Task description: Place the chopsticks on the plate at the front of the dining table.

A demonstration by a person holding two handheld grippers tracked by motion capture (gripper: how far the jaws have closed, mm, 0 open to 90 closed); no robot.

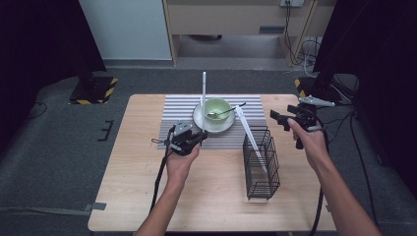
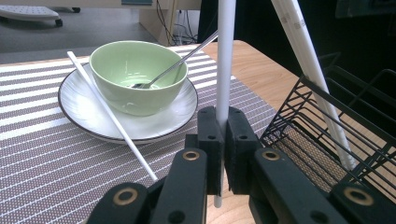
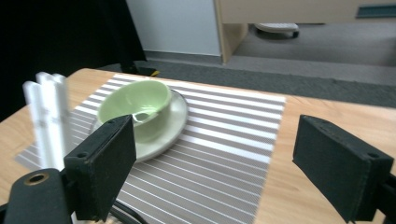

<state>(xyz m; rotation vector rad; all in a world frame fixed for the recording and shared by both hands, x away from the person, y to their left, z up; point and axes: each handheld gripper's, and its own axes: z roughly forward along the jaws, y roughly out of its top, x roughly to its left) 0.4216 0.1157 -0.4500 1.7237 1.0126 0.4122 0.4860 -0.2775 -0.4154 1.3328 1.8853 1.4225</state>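
Wooden surface (image 1: 147, 196) carried a grey striped placemat (image 1: 179, 110) at its far middle. Black wire basket (image 1: 260, 164) stood on the surface just right of the placemat's near corner, with one white chopstick (image 1: 248, 135) leaning inside it, top end tilted toward the bowl. White plate (image 1: 200, 120) sat on the placemat, green bowl (image 1: 218, 109) on the plate, metal spoon (image 1: 227, 111) resting in the bowl with its handle over the right rim. Left gripper (image 1: 197, 139) was clenched on a second white chopstick (image 1: 203, 101), held upright just in front of the plate; the left gripper view showed both jaws pressed on the stick (image 2: 224, 60), lower tip poking out below. A third chopstick (image 2: 109, 114) lay across the plate's left edge onto the placemat in that view. Right gripper (image 1: 281, 119) hovered right of the bowl, above the surface beyond the basket, released, jaws wide apart and holding nothing.
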